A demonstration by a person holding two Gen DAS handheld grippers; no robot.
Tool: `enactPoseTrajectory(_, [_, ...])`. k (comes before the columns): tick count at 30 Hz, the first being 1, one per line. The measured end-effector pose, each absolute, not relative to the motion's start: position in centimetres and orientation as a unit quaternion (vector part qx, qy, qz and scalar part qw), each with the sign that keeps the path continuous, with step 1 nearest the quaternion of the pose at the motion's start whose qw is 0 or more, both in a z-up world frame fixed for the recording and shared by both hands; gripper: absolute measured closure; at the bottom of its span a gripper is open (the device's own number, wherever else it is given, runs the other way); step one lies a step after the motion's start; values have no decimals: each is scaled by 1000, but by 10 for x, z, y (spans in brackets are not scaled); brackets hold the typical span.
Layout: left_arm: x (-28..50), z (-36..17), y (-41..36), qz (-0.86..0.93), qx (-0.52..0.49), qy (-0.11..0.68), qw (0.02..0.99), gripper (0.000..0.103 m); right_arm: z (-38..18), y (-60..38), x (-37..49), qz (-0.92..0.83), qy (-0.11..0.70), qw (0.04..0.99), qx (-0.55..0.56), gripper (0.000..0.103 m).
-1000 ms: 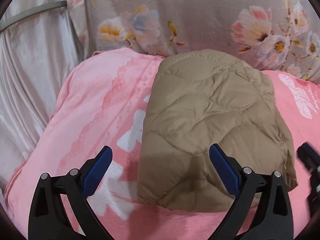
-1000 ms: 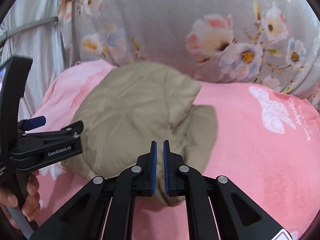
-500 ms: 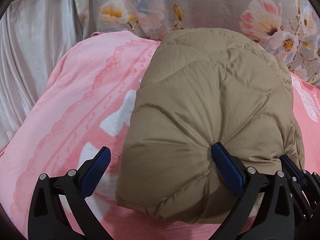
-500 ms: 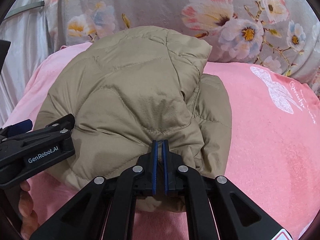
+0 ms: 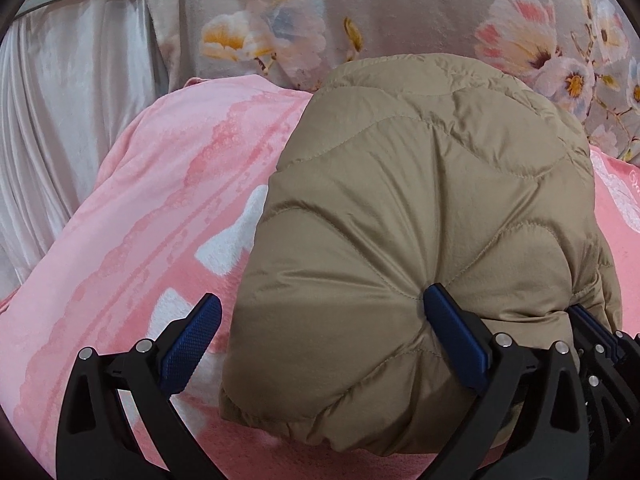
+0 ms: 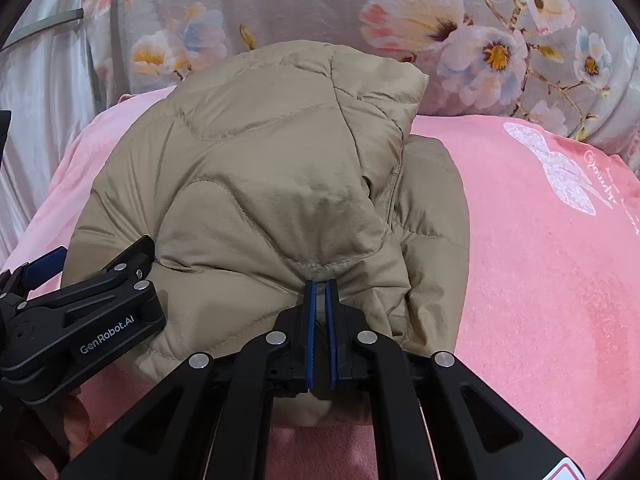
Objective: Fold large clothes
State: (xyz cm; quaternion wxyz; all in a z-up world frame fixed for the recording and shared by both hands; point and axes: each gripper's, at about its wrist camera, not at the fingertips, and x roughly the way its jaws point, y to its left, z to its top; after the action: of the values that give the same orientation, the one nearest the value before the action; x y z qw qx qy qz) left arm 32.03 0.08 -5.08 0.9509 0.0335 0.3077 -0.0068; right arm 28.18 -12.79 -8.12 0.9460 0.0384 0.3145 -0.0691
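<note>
On my far left a pale satin curtain (image 5: 60, 128) hangs beside the bed. Next comes the pink blanket (image 5: 160, 208) with white patches, spread under everything. My left gripper (image 5: 320, 336) stands spread wide, its left pad over bare blanket and its right pad pressed into the near part of the tan quilted jacket (image 5: 432, 208), denting the puffy cloth there. The jacket lies on the blanket as a thick, rounded bundle, folded over on itself, with wavy stitched seams dividing it into soft padded panels and a faint sheen on the fabric. Its far edge sits against the grey floral cushion (image 5: 400, 8) behind. In my right view the jacket (image 6: 260, 168) shows a top layer folded over a lower layer that peeks out along its right side. My right gripper (image 6: 320, 292) is pinched nearly closed on the near hem of that top layer, the cloth gathering into creases at the blue pads. Further right the blanket (image 6: 540, 260) carries a white butterfly print (image 6: 556, 168).
</note>
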Motion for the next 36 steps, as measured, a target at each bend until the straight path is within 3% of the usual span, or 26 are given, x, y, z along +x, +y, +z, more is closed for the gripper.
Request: enactPoseTrajectory(36, [319, -53, -3, 9, 46, 294, 955, 5, -83, -127, 284, -73, 315, 945, 40, 98])
